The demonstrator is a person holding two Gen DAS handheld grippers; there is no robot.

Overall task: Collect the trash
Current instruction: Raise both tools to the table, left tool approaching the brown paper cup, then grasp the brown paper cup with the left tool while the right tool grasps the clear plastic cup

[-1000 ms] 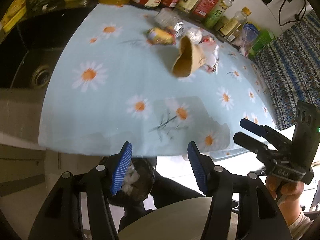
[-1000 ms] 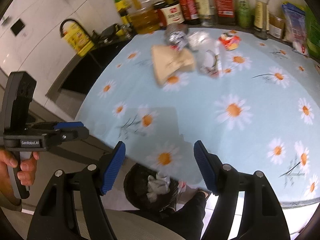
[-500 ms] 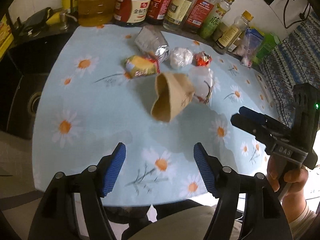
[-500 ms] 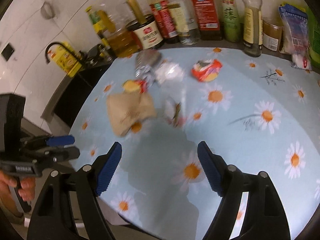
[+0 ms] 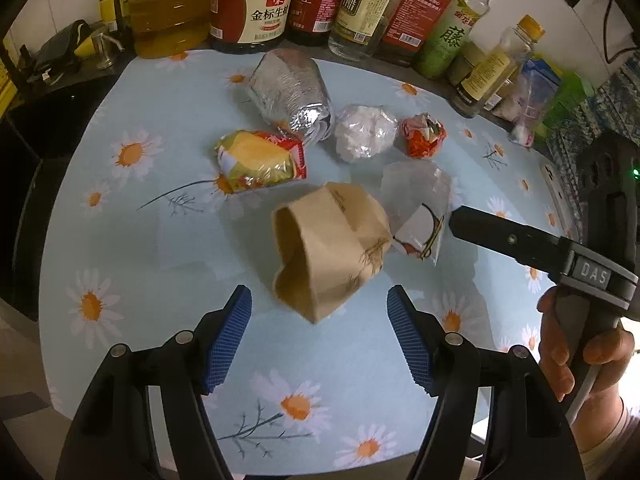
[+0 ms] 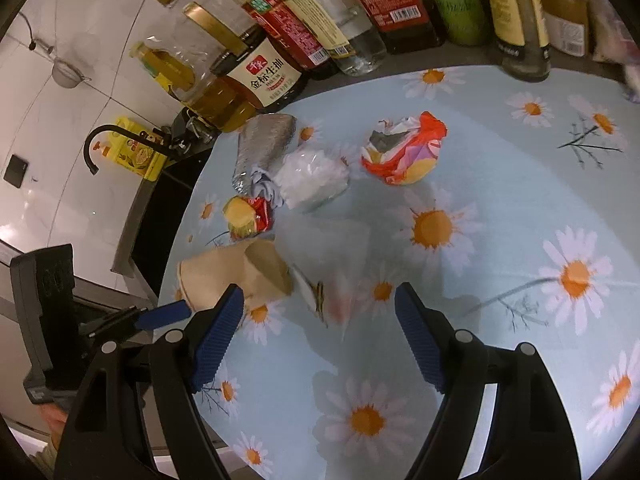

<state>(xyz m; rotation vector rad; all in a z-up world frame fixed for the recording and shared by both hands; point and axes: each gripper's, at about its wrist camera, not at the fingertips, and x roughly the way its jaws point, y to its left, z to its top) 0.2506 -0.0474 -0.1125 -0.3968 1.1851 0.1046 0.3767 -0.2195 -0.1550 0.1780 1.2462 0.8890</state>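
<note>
Two hand-held claws are hovering over a bench (image 5: 132, 240) covered in a pale blue daisy-print cloth, where pieces of trash are lying in a loose cluster. The left claw (image 5: 319, 334) is standing wide, nothing between its blue pads, with a crumpled brown paper bag (image 5: 328, 248) lying on its side just ahead of the tips, its mouth facing the camera. The right claw (image 6: 319, 330) is likewise standing wide and empty, poised above a clear plastic wrapper (image 6: 332, 276) that is lying beside the bag; in the left wrist view the same claw is reaching in from the right, its tip near that wrapper, gripped by the person's right hand (image 5: 576, 356). Both claws' jaws have just been opening, with nothing caught between them. Beyond the bag, a yellow and red snack packet (image 5: 260, 160), a crumpled silver foil bag (image 5: 292, 96), a white crumpled ball (image 5: 366, 132) and an orange-red crumpled wrapper (image 5: 424, 136) are lying close together toward the back of the bench. A row of sauce and oil bottles (image 5: 248, 4) is standing along the far edge. A black tap (image 6: 104, 140) is showing at the left in the right wrist view.
</note>
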